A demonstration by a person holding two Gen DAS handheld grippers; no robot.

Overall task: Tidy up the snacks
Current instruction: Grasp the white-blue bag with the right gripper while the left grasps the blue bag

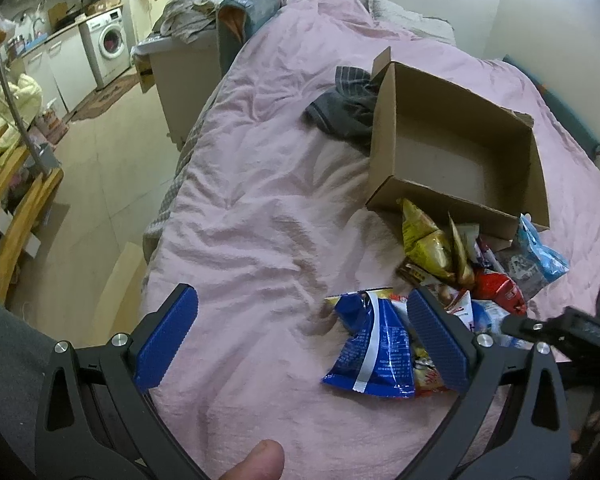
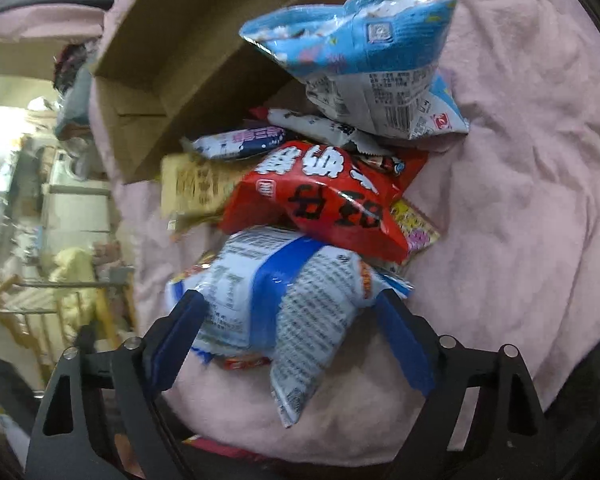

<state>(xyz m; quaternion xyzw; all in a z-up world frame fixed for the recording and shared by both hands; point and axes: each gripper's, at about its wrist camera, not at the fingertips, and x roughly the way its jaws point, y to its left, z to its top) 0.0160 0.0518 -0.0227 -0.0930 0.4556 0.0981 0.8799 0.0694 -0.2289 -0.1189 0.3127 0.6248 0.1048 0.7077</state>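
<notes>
Crinkled snack packets [image 2: 300, 200] — red, blue, gold — heaped beside an open cardboard box [image 1: 460, 152].

Dim, soft indoor light; strong fisheye bending, dark corners; right wrist view motion-blurred, left sharper.

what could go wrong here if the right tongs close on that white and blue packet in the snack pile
1. The white and blue packet lies partly under the red packet, so lifting it may drag or topple the pile.
2. The open right tongs straddle a puffy bag; a hard squeeze could crush the contents or let it slip out.
3. The cardboard box sits on a soft, wrinkled pink blanket and could tip or shift when packets drop in.
</notes>
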